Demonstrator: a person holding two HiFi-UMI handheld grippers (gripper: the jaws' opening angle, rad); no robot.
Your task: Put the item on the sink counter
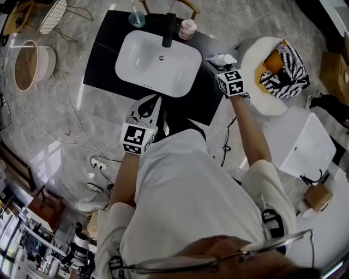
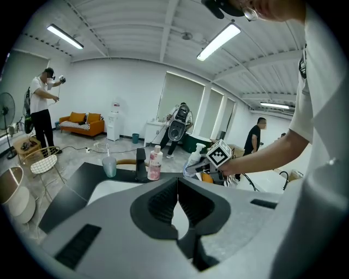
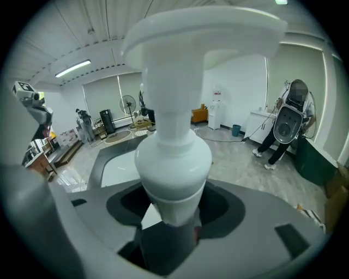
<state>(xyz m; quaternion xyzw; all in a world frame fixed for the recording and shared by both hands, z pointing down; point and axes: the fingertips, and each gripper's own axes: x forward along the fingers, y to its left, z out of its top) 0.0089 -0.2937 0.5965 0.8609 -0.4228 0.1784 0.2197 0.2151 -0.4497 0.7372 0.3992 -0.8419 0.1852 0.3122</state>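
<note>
Where the right gripper is seen closest, along its own jaws, a white pump bottle is found clamped between the dark pads, the jaws being set fairly wide by its round body and the pump head rising above them. In the head view the bottle is seen at the right end of the black counter, just beside the white basin (whether its base touches the counter cannot be told). The left gripper is seen nearer the person, at the counter's front edge, with its jaws closed together at the tips and nothing between them. Beyond the basin, along the counter's back edge, a black faucet is stood in the middle, with a pink bottle just to its right and a teal cup to its left. To the right of the counter, near the clamped bottle, a white round basket is seen, and a black-and-white striped cloth and something orange are kept in it. Well to the left, a round wooden tub and a wire basket are seen on the grey marble floor. Farther back in the room, as shown in the left gripper view, an orange sofa is placed against the wall, and several people are seen standing.
</note>
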